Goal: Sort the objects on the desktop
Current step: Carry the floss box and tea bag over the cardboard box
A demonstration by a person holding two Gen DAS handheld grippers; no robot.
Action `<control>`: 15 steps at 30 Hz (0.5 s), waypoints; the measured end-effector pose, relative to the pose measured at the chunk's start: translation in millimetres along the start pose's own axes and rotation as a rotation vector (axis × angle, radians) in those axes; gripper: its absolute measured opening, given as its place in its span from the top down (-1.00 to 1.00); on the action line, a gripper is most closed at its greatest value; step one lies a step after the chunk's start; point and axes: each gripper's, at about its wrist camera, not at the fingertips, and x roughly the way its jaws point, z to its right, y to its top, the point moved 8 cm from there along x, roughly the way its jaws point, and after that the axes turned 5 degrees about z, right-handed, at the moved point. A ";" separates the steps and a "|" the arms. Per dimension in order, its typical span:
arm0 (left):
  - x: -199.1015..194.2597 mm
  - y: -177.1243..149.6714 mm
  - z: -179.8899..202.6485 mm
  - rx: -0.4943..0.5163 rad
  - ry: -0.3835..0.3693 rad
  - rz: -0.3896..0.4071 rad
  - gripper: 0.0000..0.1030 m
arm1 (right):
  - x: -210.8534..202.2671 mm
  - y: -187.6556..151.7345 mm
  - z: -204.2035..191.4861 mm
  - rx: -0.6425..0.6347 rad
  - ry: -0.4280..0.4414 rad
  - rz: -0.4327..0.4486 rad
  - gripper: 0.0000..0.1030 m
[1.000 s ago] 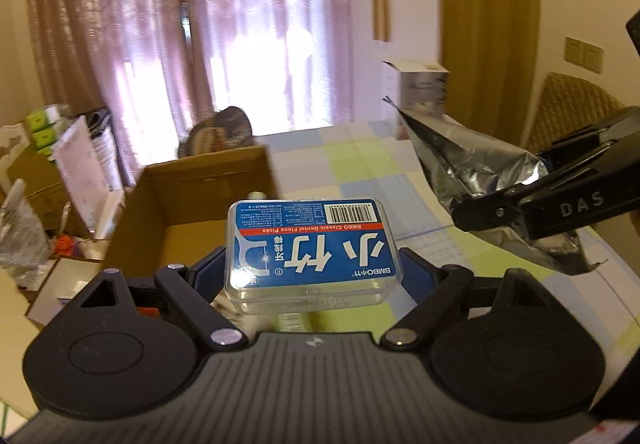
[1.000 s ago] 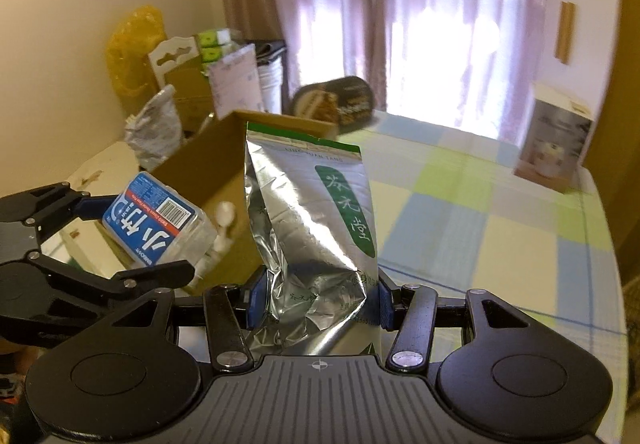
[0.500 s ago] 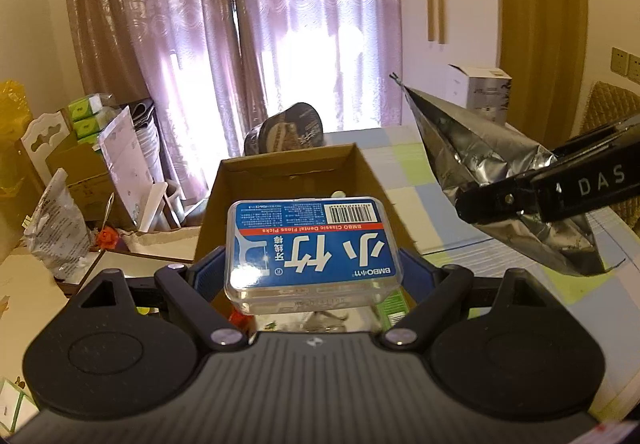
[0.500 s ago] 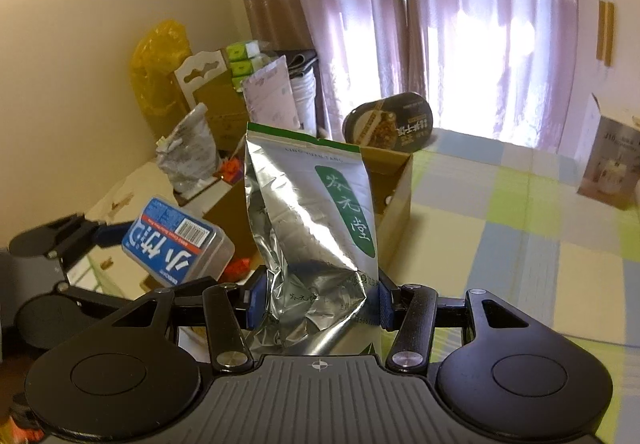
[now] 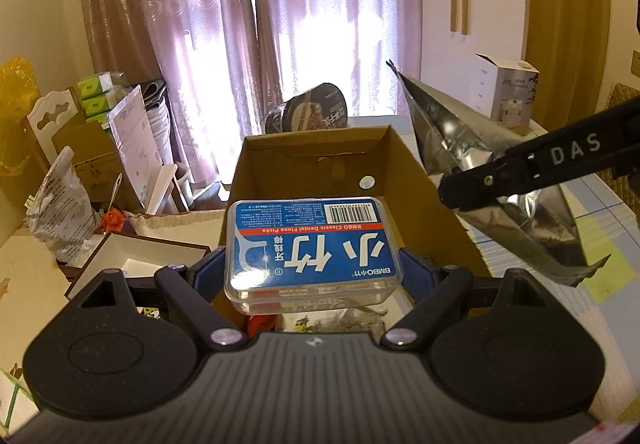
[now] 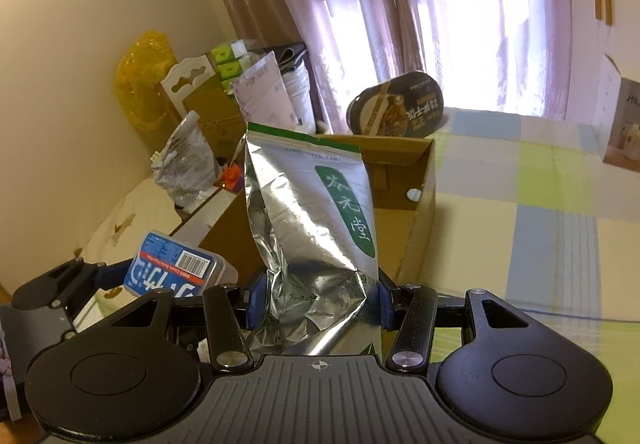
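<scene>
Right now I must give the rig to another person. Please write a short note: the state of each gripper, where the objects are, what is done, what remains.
Left gripper: shut on the dental floss picks box, held in the air at the near edge of the open cardboard box.
Right gripper: shut on the silver tea bag, upright, in the air beside that cardboard box, on the checked tablecloth side.
Done: both items are picked up.
Left: release each one where it belongs, probably into the cardboard box. The instant noodle cup and the white carton remain on the table.
</scene>
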 end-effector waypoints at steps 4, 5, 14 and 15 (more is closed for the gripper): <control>5.5 -0.3 -11.9 -0.015 0.011 0.004 -0.67 | 14.7 4.5 -2.5 0.025 -0.001 -0.001 0.04; 7.8 -0.9 -15.3 -0.018 0.011 0.003 -0.67 | 18.0 5.7 -2.3 0.032 -0.003 0.001 0.04; 30.4 -3.3 -28.0 -0.020 -0.034 0.004 -0.67 | 46.1 9.6 7.9 0.115 -0.029 0.001 0.04; 32.8 -3.7 -27.4 -0.018 -0.038 0.002 -0.67 | 48.8 9.2 9.1 0.125 -0.028 -0.002 0.04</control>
